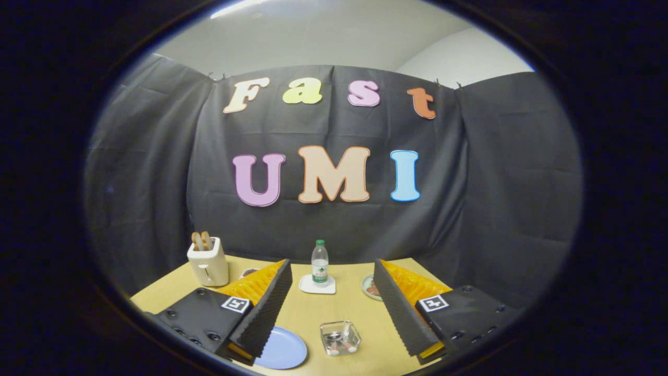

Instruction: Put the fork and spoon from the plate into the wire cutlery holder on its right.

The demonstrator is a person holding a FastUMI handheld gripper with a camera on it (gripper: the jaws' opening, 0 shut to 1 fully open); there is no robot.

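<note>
Tongs (334,313) hang wide apart and empty above the table (308,313), with the plate (283,349) by the left finger looking bare and the holder (340,338) between them, possibly holding cutlery, so the stage is unclear.

You are seeing no readable text: the water bottle (320,263) is wearing a label too small to read, and the gripper (334,313) is carrying square coded markers.

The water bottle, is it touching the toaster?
Apart. The gripper view shows the bottle on a white coaster, with bare table between it and the toaster. Gripper open.
</note>
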